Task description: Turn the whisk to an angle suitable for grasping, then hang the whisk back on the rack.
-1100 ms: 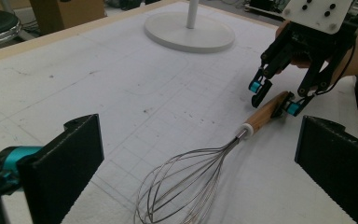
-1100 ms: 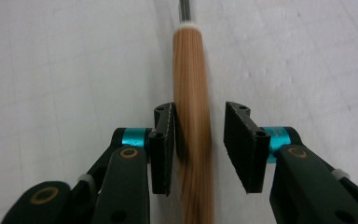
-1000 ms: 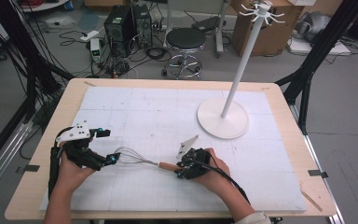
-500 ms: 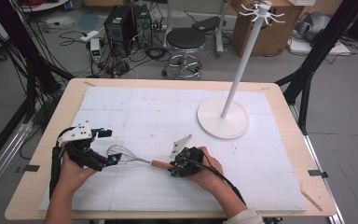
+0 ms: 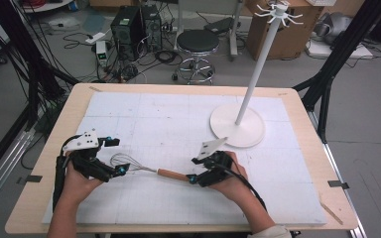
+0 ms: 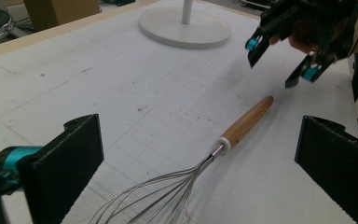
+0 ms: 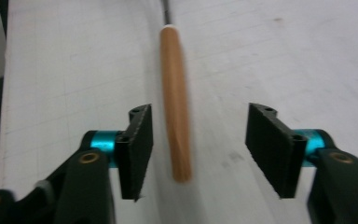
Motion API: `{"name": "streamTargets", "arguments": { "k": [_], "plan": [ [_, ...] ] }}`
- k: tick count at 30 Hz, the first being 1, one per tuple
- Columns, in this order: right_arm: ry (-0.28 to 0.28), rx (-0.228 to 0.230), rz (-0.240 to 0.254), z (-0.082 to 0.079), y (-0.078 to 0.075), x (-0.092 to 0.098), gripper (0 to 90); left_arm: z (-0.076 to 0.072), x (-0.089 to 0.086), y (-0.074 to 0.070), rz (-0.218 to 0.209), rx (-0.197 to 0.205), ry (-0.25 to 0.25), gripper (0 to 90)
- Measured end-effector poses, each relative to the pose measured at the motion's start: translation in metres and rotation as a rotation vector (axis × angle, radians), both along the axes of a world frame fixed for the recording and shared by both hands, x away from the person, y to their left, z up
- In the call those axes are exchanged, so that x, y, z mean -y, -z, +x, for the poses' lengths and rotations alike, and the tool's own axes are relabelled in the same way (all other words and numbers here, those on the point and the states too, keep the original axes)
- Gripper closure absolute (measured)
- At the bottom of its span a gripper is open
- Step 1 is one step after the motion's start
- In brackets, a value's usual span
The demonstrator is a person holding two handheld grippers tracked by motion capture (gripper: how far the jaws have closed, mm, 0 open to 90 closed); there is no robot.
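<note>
Cables, a computer tower and a round stool [image 5: 197, 42] crowd the floor at twelve o'clock, beyond the tabletop [image 5: 307, 148]. Most of that tabletop is covered by a white gridded mat [image 5: 154, 114], and a white hook stand [image 5: 238, 130] rests on it toward two o'clock.

Below the stand, at about six o'clock, a whisk [image 5: 144, 167] lies flat on the mat, wire head toward nine, wooden handle [image 5: 172, 174] toward three.

I have my left claw [image 5: 120, 170] low at the wire head, its black jaws spread wide apart with the loops lying between them and nothing gripped. My right claw [image 5: 193, 178] sits at the handle's tip; its jaws have just been opening, and in the right gripper view the handle [image 7: 175, 107] lies between them untouched by either pad. From the left gripper view I see that claw [image 6: 279, 60] lifted just off the mat and tilted down.

My worry is the handle: it is round and free, so a nudge from either jaw could roll it or swing the whisk out of line. Closing the left claw on springy loops could let the head slip.
</note>
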State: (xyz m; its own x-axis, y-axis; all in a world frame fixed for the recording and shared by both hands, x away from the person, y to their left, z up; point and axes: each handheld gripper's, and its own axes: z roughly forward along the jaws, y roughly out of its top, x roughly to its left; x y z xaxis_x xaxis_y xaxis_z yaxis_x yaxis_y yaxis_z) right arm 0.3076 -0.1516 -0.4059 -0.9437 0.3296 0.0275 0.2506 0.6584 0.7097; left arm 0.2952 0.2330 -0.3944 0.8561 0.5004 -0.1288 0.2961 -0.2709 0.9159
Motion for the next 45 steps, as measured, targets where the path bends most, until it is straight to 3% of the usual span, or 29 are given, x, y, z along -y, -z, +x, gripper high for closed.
{"name": "streamTargets", "arguments": {
  "k": [5,11,16,19,21,25,36,45],
  "plan": [
    [0.096,0.003,0.128,-0.004,-0.01,0.045,33.3,0.0,0.002,0.0,0.004,-0.002,0.003,1.6],
    [0.158,0.027,0.201,-0.01,-0.015,0.079,30.5,-0.002,0.001,-0.002,0.004,0.007,-0.002,1.6],
    [0.185,0.057,0.23,-0.012,-0.022,0.094,28.9,-0.003,-0.001,-0.003,-0.004,0.007,0.0,1.6],
    [0.217,0.078,0.287,-0.013,-0.029,0.11,28.6,-0.004,0.003,-0.002,0.008,0.003,0.011,1.6],
    [0.226,0.082,0.297,-0.013,-0.031,0.113,28.0,-0.004,0.004,-0.002,0.005,0.002,0.015,1.6],
    [0.268,0.105,0.338,-0.013,-0.036,0.128,21.1,-0.002,0.007,-0.001,-0.001,0.0,0.027,1.6],
    [0.292,0.139,0.369,-0.012,-0.035,0.146,9.6,-0.001,0.012,0.0,-0.002,0.002,0.061,1.6],
    [0.316,0.135,0.353,-0.011,-0.03,0.147,7.7,0.001,0.019,0.0,0.019,-0.003,0.091,1.6]
  ]
}}
